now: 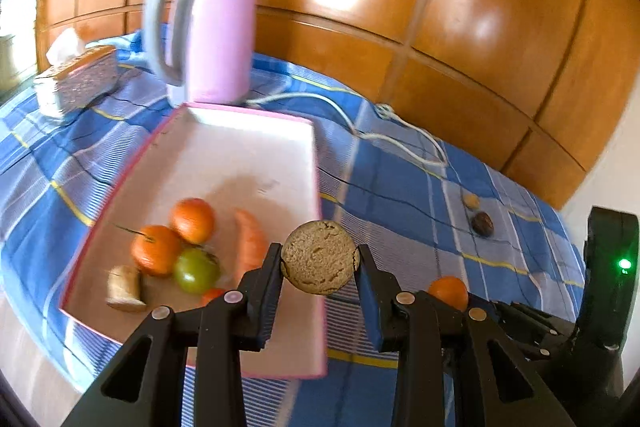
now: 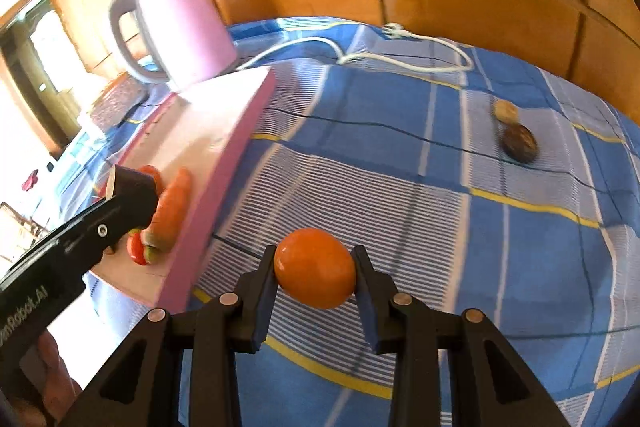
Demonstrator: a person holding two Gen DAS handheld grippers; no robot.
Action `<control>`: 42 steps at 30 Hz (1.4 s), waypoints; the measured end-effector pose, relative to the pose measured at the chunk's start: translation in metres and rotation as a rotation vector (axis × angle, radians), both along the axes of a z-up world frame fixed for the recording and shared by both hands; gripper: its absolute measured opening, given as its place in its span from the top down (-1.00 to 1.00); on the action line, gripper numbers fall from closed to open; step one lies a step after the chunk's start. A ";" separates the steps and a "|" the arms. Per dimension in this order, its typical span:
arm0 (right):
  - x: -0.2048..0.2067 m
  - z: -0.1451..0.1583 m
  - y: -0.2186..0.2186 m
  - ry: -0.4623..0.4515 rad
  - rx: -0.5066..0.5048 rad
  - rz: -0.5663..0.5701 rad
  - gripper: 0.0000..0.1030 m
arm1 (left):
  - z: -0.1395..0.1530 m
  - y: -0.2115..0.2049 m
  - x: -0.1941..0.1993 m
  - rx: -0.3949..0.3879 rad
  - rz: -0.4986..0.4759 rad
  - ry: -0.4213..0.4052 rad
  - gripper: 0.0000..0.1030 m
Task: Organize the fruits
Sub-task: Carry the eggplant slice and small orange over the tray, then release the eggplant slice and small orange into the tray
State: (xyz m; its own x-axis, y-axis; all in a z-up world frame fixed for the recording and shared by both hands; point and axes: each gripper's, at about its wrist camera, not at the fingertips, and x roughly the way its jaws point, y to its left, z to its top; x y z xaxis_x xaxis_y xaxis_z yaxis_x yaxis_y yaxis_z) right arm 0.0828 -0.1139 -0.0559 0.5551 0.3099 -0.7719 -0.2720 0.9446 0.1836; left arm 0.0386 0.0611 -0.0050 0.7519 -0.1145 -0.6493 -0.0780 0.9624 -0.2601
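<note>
**Both grippers clamped on round items beside the pink tray**

The left gripper is clenched on a rough, tan, crumbly-looking round disc, its dark flat pads pressing the left and right edges. The disc hangs at lower centre of the left wrist view, over the right rim of the pink tray. The right gripper grasps a smooth, glossy orange fruit at lower centre of its own view, above the blue checked cloth.

In the tray's lower left lie two orange tangerines, a green tomato, a long tapered carrot and a pale beige chunk. A dark wrinkled fruit and a small tan one lie on the cloth at right. A matte pink kettle with a grey handle stands behind the tray, its white cord trailing right.
</note>
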 end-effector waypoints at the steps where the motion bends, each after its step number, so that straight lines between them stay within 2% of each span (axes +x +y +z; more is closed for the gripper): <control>1: 0.001 0.002 0.005 -0.002 0.001 0.012 0.30 | 0.002 0.007 0.000 -0.003 0.016 -0.003 0.31; 9: 0.014 0.021 0.048 -0.040 0.012 0.113 0.30 | 0.002 0.066 0.009 -0.021 0.150 0.000 0.31; 15: 0.033 0.029 0.078 -0.043 0.035 0.151 0.30 | -0.001 0.089 0.022 0.004 0.188 0.013 0.31; 20: 0.048 0.029 0.098 -0.041 0.031 0.174 0.30 | -0.001 0.095 0.031 0.039 0.215 0.019 0.30; 28: 0.056 0.023 0.118 -0.033 0.026 0.215 0.25 | -0.003 0.099 0.030 0.051 0.246 0.026 0.24; 39: 0.034 0.019 0.101 -0.026 0.031 0.183 0.25 | -0.005 0.091 0.019 0.051 0.245 0.038 0.24; 42: 0.027 0.020 0.094 -0.030 0.031 0.160 0.19 | -0.004 0.086 0.016 0.055 0.235 0.036 0.24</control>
State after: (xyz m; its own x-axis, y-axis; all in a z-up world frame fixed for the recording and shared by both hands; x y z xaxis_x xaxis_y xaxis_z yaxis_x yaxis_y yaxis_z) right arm 0.1098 -0.0200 -0.0361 0.5199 0.4191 -0.7444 -0.4240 0.8831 0.2010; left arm 0.0544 0.1471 -0.0095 0.7300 0.0974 -0.6765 -0.3097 0.9295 -0.2004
